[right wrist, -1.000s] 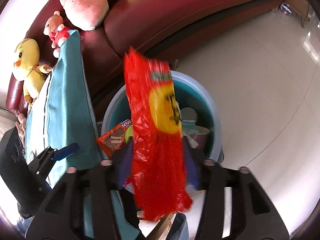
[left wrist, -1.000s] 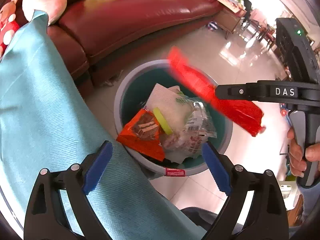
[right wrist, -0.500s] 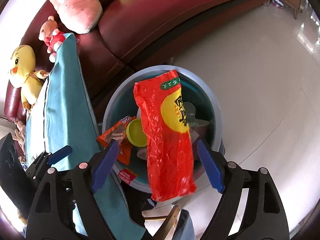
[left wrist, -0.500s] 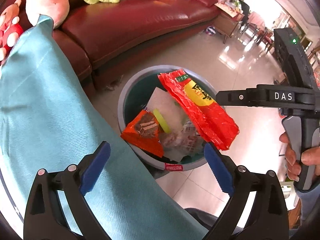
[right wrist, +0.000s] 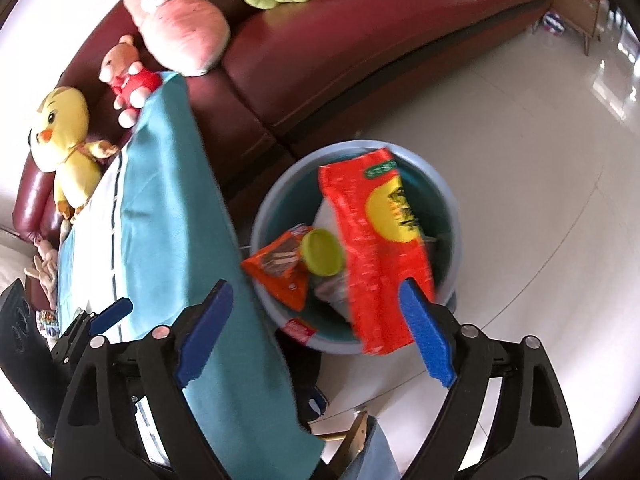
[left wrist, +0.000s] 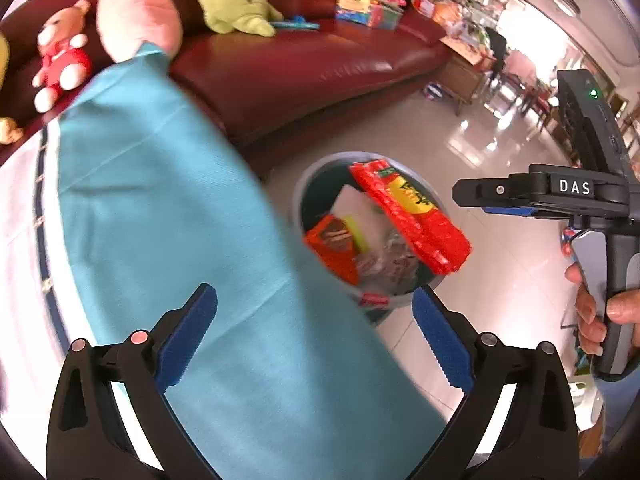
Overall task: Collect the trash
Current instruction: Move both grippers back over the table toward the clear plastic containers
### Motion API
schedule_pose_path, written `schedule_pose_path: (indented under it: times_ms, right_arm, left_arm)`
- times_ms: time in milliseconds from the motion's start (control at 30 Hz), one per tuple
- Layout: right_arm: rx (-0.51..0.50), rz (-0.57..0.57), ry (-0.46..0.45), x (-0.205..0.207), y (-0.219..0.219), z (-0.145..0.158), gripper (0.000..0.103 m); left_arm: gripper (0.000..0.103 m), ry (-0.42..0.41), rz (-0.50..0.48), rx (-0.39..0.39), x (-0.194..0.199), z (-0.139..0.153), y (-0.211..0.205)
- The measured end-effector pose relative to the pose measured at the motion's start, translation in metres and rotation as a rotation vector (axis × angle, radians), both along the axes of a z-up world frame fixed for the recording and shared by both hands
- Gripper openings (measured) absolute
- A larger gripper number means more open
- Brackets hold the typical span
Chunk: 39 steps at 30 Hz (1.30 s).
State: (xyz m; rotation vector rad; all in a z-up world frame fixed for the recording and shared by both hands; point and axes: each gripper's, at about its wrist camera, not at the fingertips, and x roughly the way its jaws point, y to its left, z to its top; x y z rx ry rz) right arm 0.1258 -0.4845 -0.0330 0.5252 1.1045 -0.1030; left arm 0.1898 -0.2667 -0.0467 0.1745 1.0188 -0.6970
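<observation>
The red snack bag [right wrist: 374, 256] is seen lying across the top of the blue bin [right wrist: 446, 200], one end resting toward the far rim and the other overhanging the near rim. It is free of both tools. In the right wrist view the right tool [right wrist: 316, 328] is spread wide; its jaws have just been opening, and nothing is pressed between the pads, though the bag's lower end sits in line with the right-hand pad. The left tool [left wrist: 316, 336] is likewise fully open and empty, held over the teal cloth [left wrist: 168, 208] covering the worktop.

Bin contents visible: an orange wrapper [right wrist: 280, 270], a yellow-green lid [right wrist: 322, 257], a white sheet and crumpled clear packaging beneath. The bin appears nearly full, with items heaped to rim level.

Status, as judged: the current deposit is essentially complete, the bag having been released over the bin. It is not fully settled inside; part of it projects beyond the rim and could slide out onto the floor [right wrist: 520, 160]. A nudge may be needed.

Remaining work: no loose trash can be picked out on the visible stretch of cloth or floor. The plush toys [right wrist: 64, 136] on the red sofa [right wrist: 360, 52] are not counted as trash. Small objects at the near end of the worktop, beside the left tool in the right wrist view, are too unclear to classify. Whether more items remain outside the views cannot be told.
</observation>
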Motion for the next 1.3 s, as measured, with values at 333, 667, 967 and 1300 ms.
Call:
schedule_pose_path:
  times_ms: [333, 667, 967, 1300]
  right_arm:
    - [-0.010, 0.163, 0.011, 0.018, 0.095, 0.013, 0.081]
    - [-0.057, 0.394, 0.022, 0.045, 0.226, 0.027, 0.081]
    - [-0.065, 0.579, 0.082, 0.079, 0.340, 0.011, 0.081]
    - [-0.036, 0.791, 0.150, 0.117, 0.460, -0.014, 0.081]
  left_arm:
    - [0.099, -0.029, 0.139, 0.011, -0.015, 0.010, 0.105]
    - [0.099, -0.053, 0.348, 0.042, -0.024, 0.008, 0.237]
    - [0.099, -0.016, 0.611, 0.043, -0.026, -0.006, 0.380]
    - [0.099, 0.018, 0.749, 0.010, -0.021, -0.010, 0.454]
